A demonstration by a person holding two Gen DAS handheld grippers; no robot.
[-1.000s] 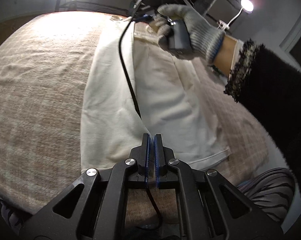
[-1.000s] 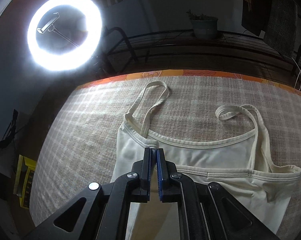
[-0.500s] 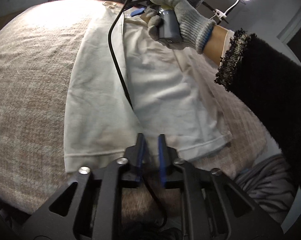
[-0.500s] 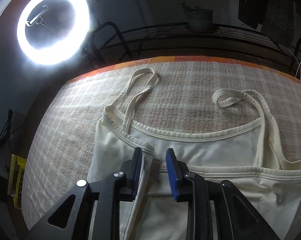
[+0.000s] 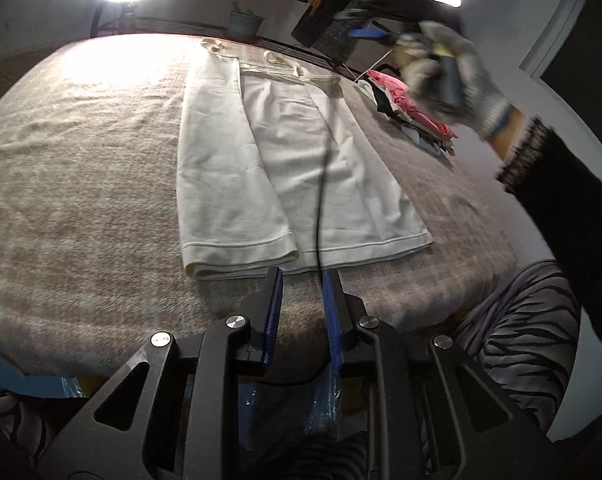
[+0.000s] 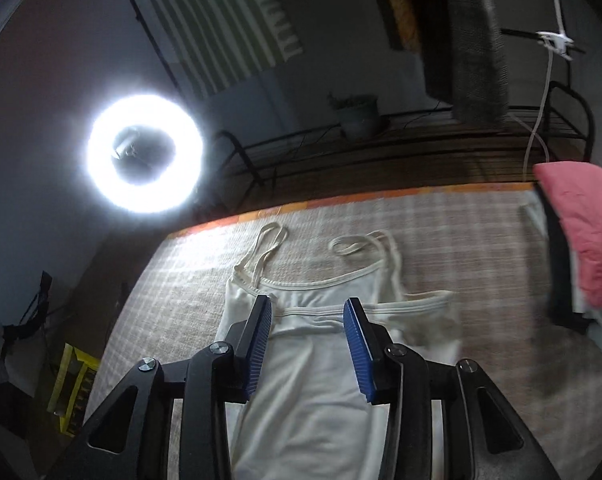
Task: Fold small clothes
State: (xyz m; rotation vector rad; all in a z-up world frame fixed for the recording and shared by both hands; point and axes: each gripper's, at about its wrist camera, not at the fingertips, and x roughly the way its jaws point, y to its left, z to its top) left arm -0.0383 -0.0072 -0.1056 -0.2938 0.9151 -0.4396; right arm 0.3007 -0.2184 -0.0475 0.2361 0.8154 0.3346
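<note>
A cream camisole (image 5: 261,168) lies flat on the checked table cover, its left side folded over the middle; its hem faces the left wrist view. My left gripper (image 5: 301,276) is open and empty, just off the hem. My right gripper (image 6: 307,308) is open and empty, raised above the strap end of the camisole (image 6: 317,360). In the left wrist view the right gripper (image 5: 369,34) is blurred, held in a gloved hand at the upper right. A black cable (image 5: 321,184) runs across the garment.
A pile of folded clothes with a pink piece on top (image 5: 409,108) sits at the right of the table; it also shows in the right wrist view (image 6: 581,236). A ring light (image 6: 145,154) glares beyond the far edge. The table's near edge (image 5: 441,312) is close to my left gripper.
Both grippers opened and let go of the camisole's folded edge. The left pulled back off the hem; the right lifted up and away to the right.
</note>
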